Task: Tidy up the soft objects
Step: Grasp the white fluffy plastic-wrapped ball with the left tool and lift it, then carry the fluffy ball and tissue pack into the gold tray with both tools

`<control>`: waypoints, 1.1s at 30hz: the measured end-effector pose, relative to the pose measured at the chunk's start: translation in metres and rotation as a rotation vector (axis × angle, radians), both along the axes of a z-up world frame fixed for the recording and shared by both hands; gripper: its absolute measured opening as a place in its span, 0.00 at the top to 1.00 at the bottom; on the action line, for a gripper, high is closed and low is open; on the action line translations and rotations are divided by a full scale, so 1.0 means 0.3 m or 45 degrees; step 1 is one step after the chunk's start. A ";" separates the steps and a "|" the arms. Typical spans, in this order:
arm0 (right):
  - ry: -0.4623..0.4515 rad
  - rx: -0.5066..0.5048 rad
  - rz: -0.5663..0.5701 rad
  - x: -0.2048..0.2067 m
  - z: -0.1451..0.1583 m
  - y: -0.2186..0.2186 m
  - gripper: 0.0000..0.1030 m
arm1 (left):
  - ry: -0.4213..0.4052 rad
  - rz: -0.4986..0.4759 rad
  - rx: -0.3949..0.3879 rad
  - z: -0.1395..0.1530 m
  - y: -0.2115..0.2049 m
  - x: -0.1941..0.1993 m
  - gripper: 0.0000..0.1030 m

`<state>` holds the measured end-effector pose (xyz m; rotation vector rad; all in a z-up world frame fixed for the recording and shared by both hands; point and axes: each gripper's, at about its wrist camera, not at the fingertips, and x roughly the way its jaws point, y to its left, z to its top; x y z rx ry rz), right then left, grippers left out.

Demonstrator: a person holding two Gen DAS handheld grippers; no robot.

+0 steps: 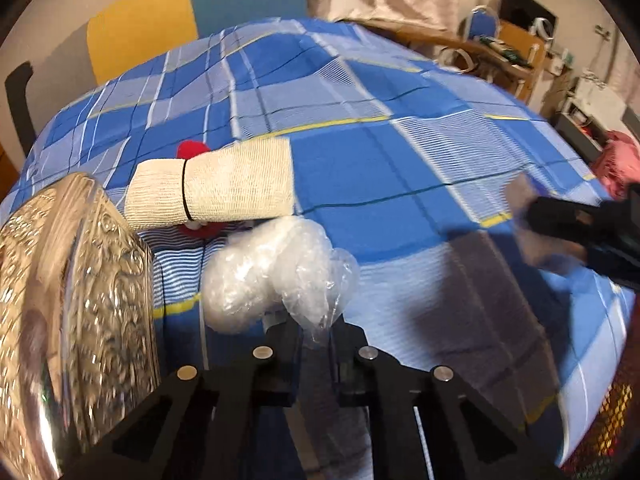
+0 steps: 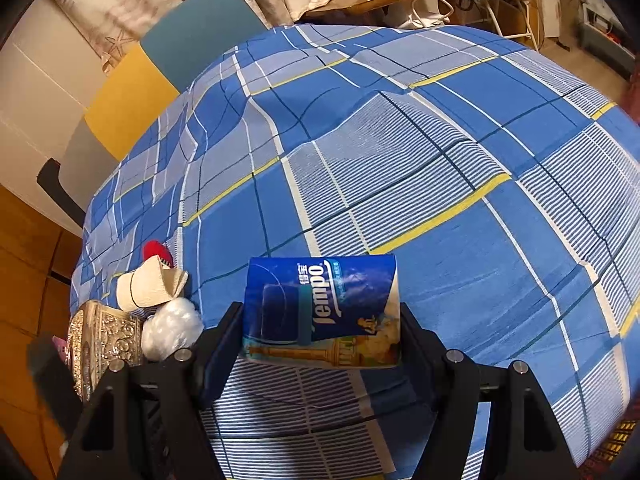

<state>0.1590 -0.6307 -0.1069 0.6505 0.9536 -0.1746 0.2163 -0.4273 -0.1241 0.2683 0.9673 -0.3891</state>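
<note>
My left gripper (image 1: 316, 330) is shut on the clear plastic wrap of a white cotton bundle (image 1: 276, 272), low over the blue plaid bedcover (image 1: 400, 168). Just beyond it lies a cream bandage roll with a black band (image 1: 212, 186) on top of a red soft object (image 1: 192, 150). My right gripper (image 2: 322, 320) is shut on a blue Tempo tissue pack (image 2: 322, 312), held above the bedcover (image 2: 440, 160). The right wrist view also shows the cotton bundle (image 2: 172, 330), the bandage roll (image 2: 150, 284) and the red object (image 2: 156, 250) at lower left. The right gripper shows blurred at the left view's right edge (image 1: 592, 236).
An ornate silver box (image 1: 76, 304) stands at the left, against the bundle; it also shows in the right wrist view (image 2: 104, 344). A yellow and teal headboard (image 1: 192, 12) lies beyond the bed. A desk and chair (image 1: 492, 44) and pink cloth (image 1: 618, 160) are at the right.
</note>
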 end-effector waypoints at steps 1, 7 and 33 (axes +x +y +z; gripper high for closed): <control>0.004 -0.003 -0.004 0.001 -0.001 -0.001 0.29 | -0.007 -0.019 -0.015 0.009 0.003 -0.019 0.92; 0.027 -0.023 -0.008 -0.001 -0.015 -0.003 0.29 | 0.026 -0.160 -0.252 0.080 0.056 -0.166 0.92; -0.049 -0.176 0.022 -0.014 0.020 0.036 0.29 | -0.256 -0.135 -0.578 0.468 0.826 -0.440 0.92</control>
